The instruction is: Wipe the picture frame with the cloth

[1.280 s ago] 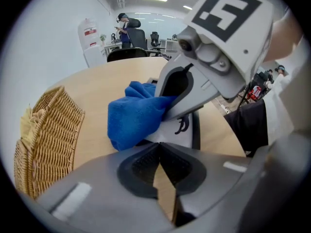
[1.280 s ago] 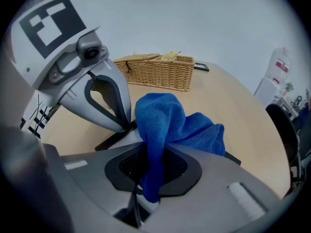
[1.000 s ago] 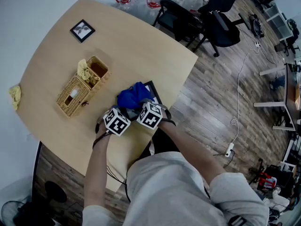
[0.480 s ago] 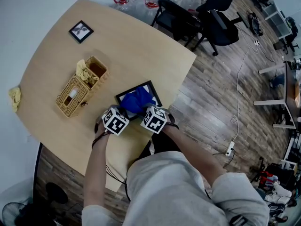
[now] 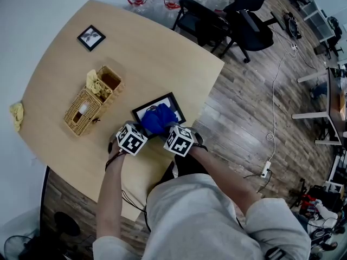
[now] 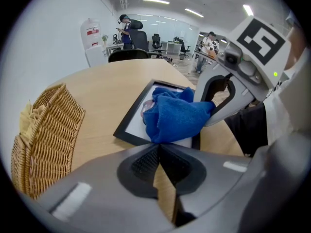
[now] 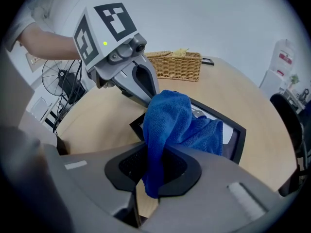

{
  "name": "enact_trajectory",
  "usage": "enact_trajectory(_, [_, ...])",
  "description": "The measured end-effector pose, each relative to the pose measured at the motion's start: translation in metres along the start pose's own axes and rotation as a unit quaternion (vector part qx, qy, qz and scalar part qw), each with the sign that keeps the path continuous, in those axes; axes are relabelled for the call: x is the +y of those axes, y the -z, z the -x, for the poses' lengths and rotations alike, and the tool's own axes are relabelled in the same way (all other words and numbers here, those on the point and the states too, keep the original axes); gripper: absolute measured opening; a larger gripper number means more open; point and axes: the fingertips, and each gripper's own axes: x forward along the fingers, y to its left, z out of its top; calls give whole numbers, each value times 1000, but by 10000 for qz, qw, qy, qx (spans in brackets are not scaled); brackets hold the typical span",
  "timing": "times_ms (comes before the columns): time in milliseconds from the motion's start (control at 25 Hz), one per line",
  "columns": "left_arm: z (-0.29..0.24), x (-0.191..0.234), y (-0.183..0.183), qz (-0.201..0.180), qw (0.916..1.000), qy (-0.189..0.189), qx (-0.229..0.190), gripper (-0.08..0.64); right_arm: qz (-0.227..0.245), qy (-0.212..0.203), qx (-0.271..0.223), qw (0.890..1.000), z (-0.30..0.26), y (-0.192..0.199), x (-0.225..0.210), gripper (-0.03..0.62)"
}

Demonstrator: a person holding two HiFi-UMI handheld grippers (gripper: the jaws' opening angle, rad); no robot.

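The right tool point(image 7: 153, 166) pinches a bunched blue cloth point(image 5: 158, 118) that rests on the flat black-rimmed picture frame point(image 5: 142, 110), near the near right edge of the pale wooden table point(image 5: 146, 53). The left tool point(image 6: 160, 154), pressed together on nothing, sits just beside the frame.

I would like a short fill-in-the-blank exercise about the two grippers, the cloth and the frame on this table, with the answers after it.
1. The right gripper is shut on the ____ cloth.
2. The left gripper has its jaws together and holds ____.
3. The cloth lies on a picture frame with a ____ border.
4. In the head view, the wicker basket stands to the frame's ____.
Missing words: blue; nothing; black; left.
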Motion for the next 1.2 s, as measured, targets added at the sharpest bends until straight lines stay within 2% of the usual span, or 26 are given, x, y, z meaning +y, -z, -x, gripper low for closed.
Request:
enact_trajectory(480, [2,1,2,25,10000,-38,-23,54,135,-253,-76,9996,-16,-19,33,48])
enact_trajectory(1200, [3,0,-1,105,9999,20,-65,54,-150,-522,-311,9980,-27,-40,47,48])
